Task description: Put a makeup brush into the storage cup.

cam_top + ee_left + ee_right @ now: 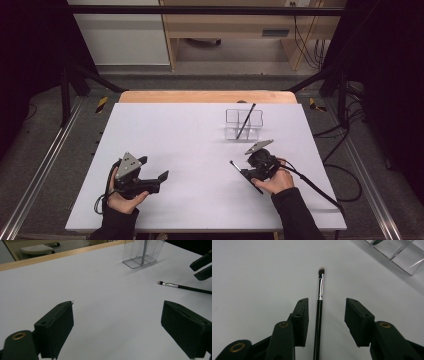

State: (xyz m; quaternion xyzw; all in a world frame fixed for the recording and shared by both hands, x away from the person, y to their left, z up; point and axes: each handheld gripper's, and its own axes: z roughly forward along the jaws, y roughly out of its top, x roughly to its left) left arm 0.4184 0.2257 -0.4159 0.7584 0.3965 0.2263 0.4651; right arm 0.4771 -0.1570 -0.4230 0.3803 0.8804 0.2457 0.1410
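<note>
the makeup brush point(320, 297) lies flat on the white table point(175, 150), well short of the clear organizer point(243, 123). it looks light, stiff and thin, with a slick black handle likely to roll; best pinched mid-handle, clear of the soft bristles. the right gripper point(325, 315) straddles the handle, jaws partly spread, apparently not touching it. the left gripper point(117, 325) rests wide open, empty.

Matt white desk point(190, 165) with wooden far edge; glossy black brush point(319, 312), shiny metal ferrule; clear smooth plastic organiser point(243, 123); matt black hand-held gripper point(325, 322).
</note>
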